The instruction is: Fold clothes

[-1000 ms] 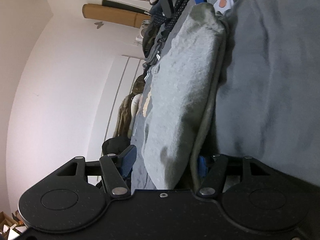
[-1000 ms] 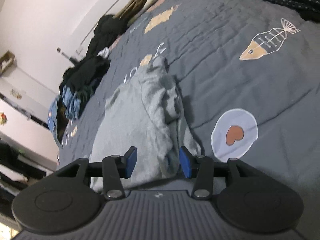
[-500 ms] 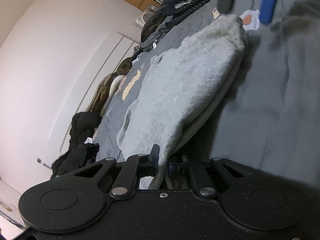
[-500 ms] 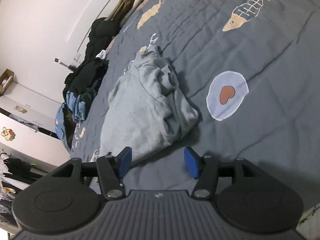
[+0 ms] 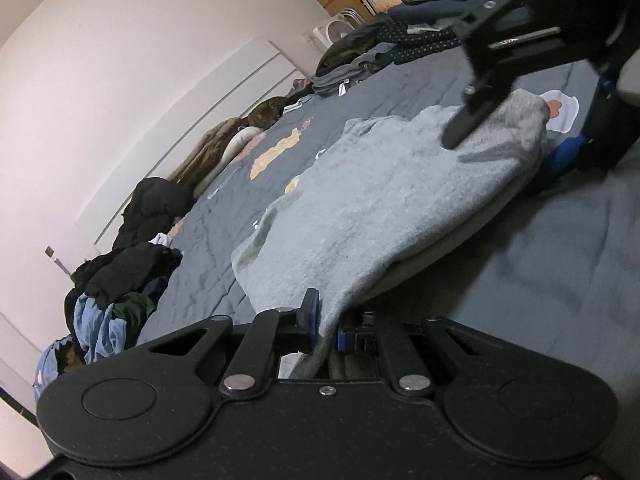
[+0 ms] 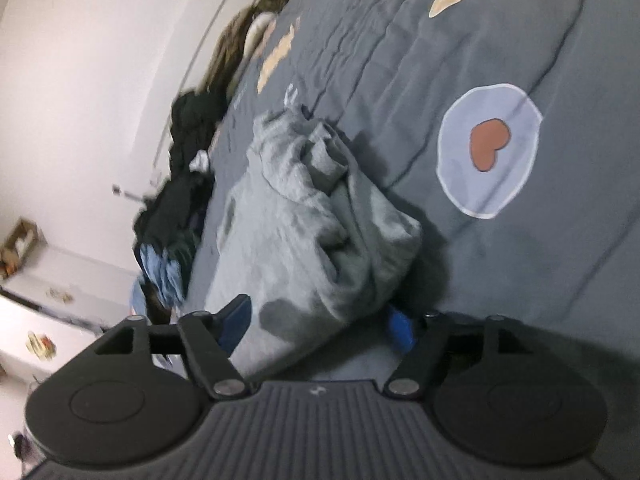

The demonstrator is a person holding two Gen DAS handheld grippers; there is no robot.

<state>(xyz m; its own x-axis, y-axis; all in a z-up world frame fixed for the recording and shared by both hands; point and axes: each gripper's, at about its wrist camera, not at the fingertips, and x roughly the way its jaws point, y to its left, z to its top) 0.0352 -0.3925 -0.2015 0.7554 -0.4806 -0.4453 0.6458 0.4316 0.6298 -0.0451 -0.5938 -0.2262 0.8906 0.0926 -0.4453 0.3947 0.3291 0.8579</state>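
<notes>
A grey sweatshirt (image 5: 384,200) lies partly folded on the dark grey bedspread (image 5: 560,264). My left gripper (image 5: 326,326) is shut on the sweatshirt's near edge. In the right wrist view the same sweatshirt (image 6: 304,232) is bunched up, and my right gripper (image 6: 320,320) is open, its blue pads straddling the garment's near end. The right gripper also shows in the left wrist view (image 5: 520,128) at the sweatshirt's far end.
A pile of black and blue clothes (image 5: 116,288) sits at the bed's left edge, also in the right wrist view (image 6: 176,216). Folded clothes (image 5: 400,40) are stacked at the far end. The bedspread has a fried-egg print (image 6: 488,148). A white wall (image 5: 120,80) runs along the bed.
My left gripper has closed on the sweatshirt's edge and rolled more level. My right gripper has moved back in, so the garment's end now sits between its open pads.
</notes>
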